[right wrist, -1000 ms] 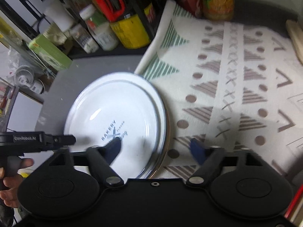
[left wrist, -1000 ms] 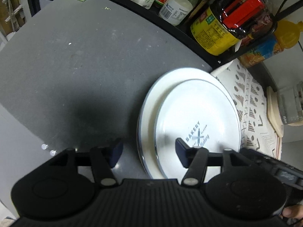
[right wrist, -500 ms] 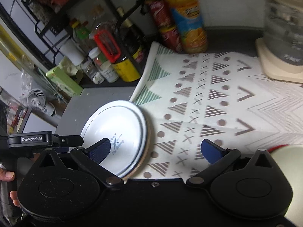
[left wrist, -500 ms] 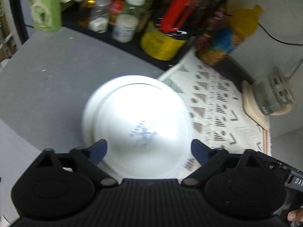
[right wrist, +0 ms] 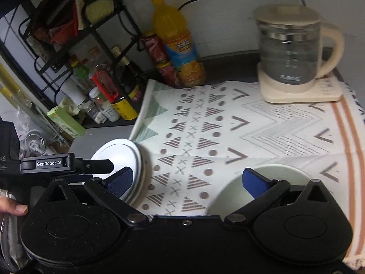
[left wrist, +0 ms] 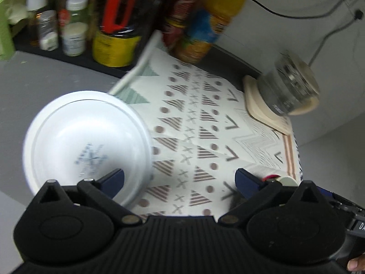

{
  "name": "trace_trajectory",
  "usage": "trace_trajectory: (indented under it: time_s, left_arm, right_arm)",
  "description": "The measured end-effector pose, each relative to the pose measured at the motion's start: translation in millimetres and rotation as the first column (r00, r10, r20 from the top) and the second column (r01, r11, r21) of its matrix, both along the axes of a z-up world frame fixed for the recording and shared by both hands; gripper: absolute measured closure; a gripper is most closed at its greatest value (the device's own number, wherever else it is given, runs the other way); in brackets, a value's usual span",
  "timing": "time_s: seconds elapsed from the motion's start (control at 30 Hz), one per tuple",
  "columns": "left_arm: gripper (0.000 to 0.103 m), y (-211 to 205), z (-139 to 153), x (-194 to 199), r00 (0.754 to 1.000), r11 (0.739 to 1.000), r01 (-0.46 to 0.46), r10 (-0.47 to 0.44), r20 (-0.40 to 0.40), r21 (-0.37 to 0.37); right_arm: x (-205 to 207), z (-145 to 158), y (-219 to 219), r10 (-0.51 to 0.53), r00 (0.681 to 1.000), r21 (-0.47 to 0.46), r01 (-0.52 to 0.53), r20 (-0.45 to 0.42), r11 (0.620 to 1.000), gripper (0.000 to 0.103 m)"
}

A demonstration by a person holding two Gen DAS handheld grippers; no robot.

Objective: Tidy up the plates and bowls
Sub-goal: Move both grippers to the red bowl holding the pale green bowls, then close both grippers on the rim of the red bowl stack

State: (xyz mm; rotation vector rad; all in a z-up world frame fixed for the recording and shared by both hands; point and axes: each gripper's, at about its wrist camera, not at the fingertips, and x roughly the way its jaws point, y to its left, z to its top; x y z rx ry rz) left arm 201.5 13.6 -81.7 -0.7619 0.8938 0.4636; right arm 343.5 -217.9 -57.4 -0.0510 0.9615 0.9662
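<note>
The stacked plates point(left wrist: 86, 141) lie on the grey counter point(left wrist: 34, 86), their right rim just over the edge of the patterned cloth point(left wrist: 205, 137). The top plate bears a blue printed mark, blurred here. A pale bowl point(right wrist: 262, 182) sits on the cloth, well apart from the plates; its near part is hidden behind the right gripper's body.

The left gripper point(left wrist: 180, 180) points steeply down over the cloth beside the plates, jaws spread wide, the gap spanning only cloth and the stack's right rim. The right gripper point(right wrist: 187, 180) also angles down, jaws spread wide, one pad over the plates' rim and the other over the bowl, gripping neither.

A fingertip point(left wrist: 355, 268) is cut off at the frame corner. A thumb point(right wrist: 13, 207) holds the left gripper's handle. The kettle point(right wrist: 294, 52), juice bottle point(right wrist: 180, 48) and jars point(left wrist: 73, 27) stand behind; the left view is motion-blurred, labels unreadable.
</note>
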Motion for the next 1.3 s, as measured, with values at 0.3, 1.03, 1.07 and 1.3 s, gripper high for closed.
trace_trajectory:
  time_s: [0.3,1.03,1.07,1.3]
  left_arm:
    - [0.0,-22,-5,35,0.995,0.995,0.1,-0.1,-0.006,0.001]
    - [0.0,-76,-29,110,0.915,0.918,0.397,-0.398,-0.061,-0.02]
    - [0.001,-78,-31,113,0.91,0.913,0.408,-0.408,-0.07,-0.016]
    - [0.003,-84,-52,124,0.891,0.894,0.441,-0.446,-0.083,-0.076]
  right_arm:
    - [11,-2,-38,-0.122,0.992,-0.001,0.122,-0.015,0.993,0.0]
    - [20,-29,-106,-0.358,0.933,-0.081,0.354,-0.042,0.932,0.0]
    - [20,-33,-108,-0.367,0.929,-0.085,0.362,-0.052,0.928,0.001]
    - [23,-62,-119,-0.433,0.895,-0.136,0.418,-0.104,0.898,0.015]
